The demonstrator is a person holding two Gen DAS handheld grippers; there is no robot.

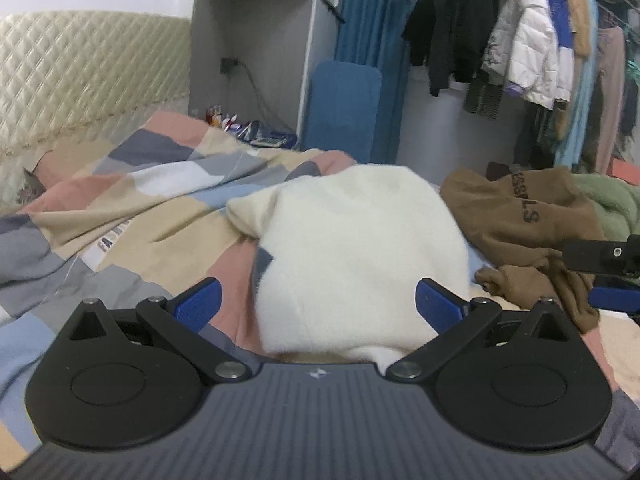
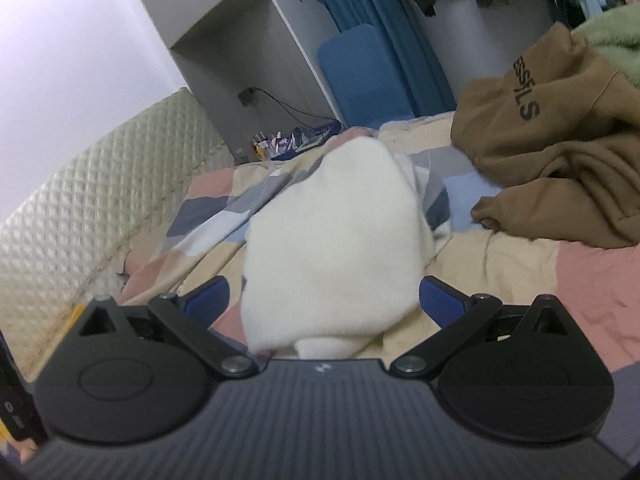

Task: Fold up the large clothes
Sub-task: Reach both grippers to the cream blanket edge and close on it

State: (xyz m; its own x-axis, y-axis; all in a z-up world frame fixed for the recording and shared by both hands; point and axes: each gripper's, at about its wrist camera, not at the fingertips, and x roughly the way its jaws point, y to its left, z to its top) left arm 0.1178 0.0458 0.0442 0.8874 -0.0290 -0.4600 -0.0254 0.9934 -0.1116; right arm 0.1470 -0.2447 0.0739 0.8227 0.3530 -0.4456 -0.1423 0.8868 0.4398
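Left wrist view is showing the left gripper (image 1: 318,300) spreading its blue pads (image 1: 198,304) wide and gripping nothing, while a cream-white garment (image 1: 352,256) is lying on the patchwork quilt (image 1: 132,200) between them; a brown hoodie (image 1: 520,224) is sitting just beside it. Right wrist view is showing the right gripper (image 2: 324,300) likewise gaping wide and empty, the cream-white garment (image 2: 336,248) lying between its fingers, blurred, with the brown hoodie (image 2: 560,160) off to the right.

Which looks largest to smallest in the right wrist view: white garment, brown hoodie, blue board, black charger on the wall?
1. White garment and brown hoodie: alike; the garment is nearer and the hoodie is cut off, so unranked.
2. Blue board.
3. Black charger.
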